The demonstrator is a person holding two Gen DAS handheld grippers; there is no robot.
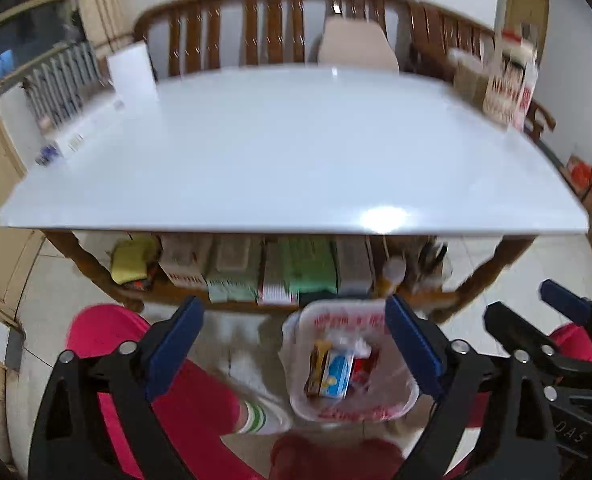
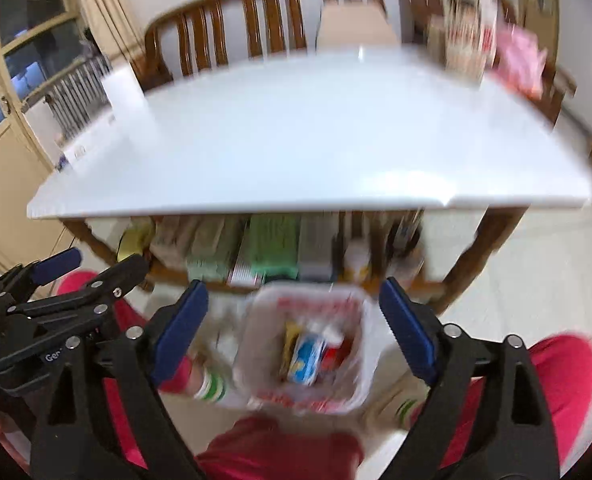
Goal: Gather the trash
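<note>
A small bin lined with a clear, red-printed plastic bag (image 1: 392,396) stands on the floor in front of the table. It also shows in the right wrist view (image 2: 360,344). Inside lie a blue-and-yellow carton (image 1: 336,376), a brown wrapper and a red wrapper; the carton shows again (image 2: 306,360). My left gripper (image 1: 296,344) is open and empty above the bin. My right gripper (image 2: 291,328) is open and empty above it too, and also appears at the right of the left wrist view (image 1: 536,300).
A white table (image 1: 287,152) fills the middle, with a wooden bench (image 1: 271,28) behind it. A shelf under the table holds boxes and books (image 1: 255,268). A printed bag (image 1: 508,80) stands at the table's far right. The person's red-trousered legs and slippered feet (image 1: 263,416) flank the bin.
</note>
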